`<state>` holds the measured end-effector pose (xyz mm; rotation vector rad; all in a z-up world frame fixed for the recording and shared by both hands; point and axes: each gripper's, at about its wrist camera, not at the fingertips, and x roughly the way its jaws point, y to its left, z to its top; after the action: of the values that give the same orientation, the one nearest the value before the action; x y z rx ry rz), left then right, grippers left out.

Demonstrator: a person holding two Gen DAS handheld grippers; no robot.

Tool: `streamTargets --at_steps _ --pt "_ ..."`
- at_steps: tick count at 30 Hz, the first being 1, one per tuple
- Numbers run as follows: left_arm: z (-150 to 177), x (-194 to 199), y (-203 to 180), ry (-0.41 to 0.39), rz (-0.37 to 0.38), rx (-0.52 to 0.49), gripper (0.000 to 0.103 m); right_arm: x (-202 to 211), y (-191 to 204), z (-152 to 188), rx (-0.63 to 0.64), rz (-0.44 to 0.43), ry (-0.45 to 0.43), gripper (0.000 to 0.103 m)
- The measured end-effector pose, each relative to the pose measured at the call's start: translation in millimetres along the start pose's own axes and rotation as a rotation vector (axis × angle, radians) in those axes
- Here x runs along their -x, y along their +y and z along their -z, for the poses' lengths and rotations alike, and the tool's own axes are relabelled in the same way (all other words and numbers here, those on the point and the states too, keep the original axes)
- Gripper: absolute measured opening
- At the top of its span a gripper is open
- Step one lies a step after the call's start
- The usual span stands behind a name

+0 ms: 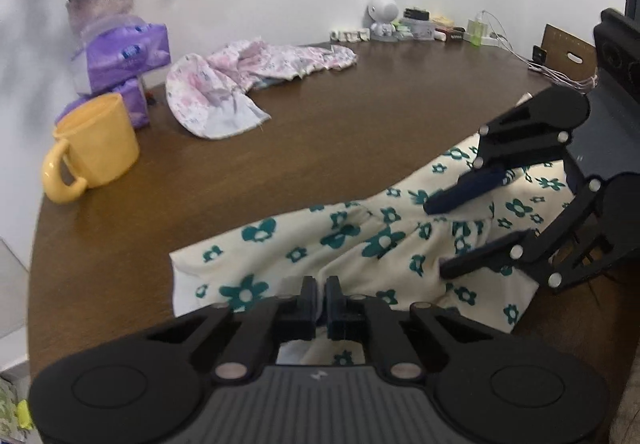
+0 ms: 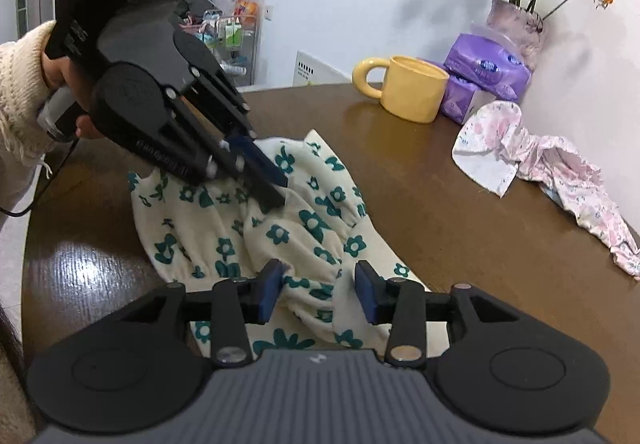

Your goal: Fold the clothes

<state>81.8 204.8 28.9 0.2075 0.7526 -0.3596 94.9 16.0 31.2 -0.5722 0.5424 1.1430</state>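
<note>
table [image 1: 320,132]: brown, bears all | dress [image 1: 360,244]: cream with teal flowers, bunched at the near edge, not yet folded | pink garment [image 1: 240,80]: well apart, by mug [image 1: 96,140] | left gripper [image 1: 321,300]: clenched on dress edge | right gripper [image 2: 316,290]: jaws apart, released, cloth between | step: regrasping dress; next, right needs a fresh pinch before spreading

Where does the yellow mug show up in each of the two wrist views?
Left wrist view: the yellow mug stands at the left edge, handle toward the camera.
Right wrist view: the yellow mug stands upper right of centre, handle to the left.
Shared landmark: the purple tissue packs just behind it.
</note>
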Motion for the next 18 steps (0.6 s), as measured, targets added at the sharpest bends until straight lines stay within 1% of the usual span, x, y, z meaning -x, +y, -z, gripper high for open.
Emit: streamTargets --at_steps 1,2,3,5,10,13,15,18 --pt "-0.7 3.4 -2.6 -0.013 -0.015 -0.011 0.003 -0.3 0.2 -0.3 -0.001 0.005 0.000 0.034" --pt "-1.5 6.9 -5.4 -0.026 -0.031 -0.023 0.002 -0.7 0.4 -0.6 -0.003 0.010 0.001 0.025" --pt "-2.9 9.7 -7.7 -0.039 -0.044 -0.036 0.002 -1.0 0.7 -0.9 -0.004 0.015 0.001 0.020" --pt "-6.4 17.1 -13.7 -0.064 -0.071 -0.063 0.002 1.9 1.6 -2.8 0.003 0.036 -0.015 0.017" --pt "-18.9 38.8 -32.4 -0.129 -0.146 -0.134 0.002 16.7 1.9 -7.6 0.004 0.091 -0.079 0.015" --pt "-17.6 48.4 -50.5 -0.135 -0.194 -0.199 0.002 24.7 6.9 -8.4 0.030 0.118 -0.108 0.015" --pt "-11.2 47.6 -61.4 -0.117 -0.222 -0.224 0.002 25.9 13.9 -4.1 0.057 0.123 -0.110 0.015" --pt "4.3 37.0 -68.0 -0.073 -0.243 -0.204 0.002 19.3 26.3 5.4 0.091 0.114 -0.085 0.015"
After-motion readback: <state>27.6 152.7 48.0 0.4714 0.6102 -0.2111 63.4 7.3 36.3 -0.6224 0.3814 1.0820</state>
